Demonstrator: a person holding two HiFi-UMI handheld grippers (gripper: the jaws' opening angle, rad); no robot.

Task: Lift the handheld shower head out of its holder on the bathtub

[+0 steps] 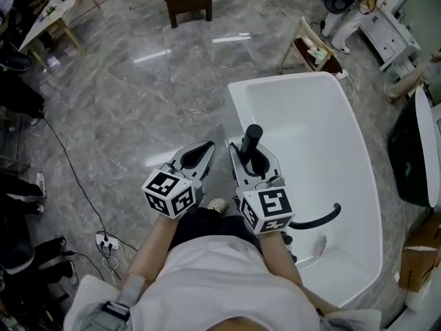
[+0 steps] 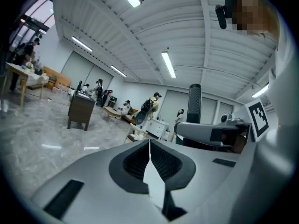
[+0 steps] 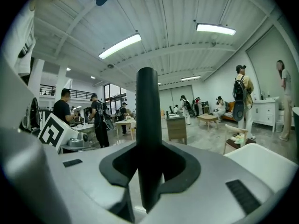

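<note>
My right claw (image 1: 249, 152) grips the black shower head (image 1: 251, 135) upright over the tub (image 1: 358, 185) rim, with the hose (image 1: 320, 218) lying in the tub. My left claw (image 1: 202, 152) is closed and empty, just beside it.

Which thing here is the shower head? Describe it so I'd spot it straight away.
Find the big white bathtub on the grey floor. At its near left edge the right gripper clamps a black shower head, a plain upright rod. The left gripper beside it holds nothing.
</note>
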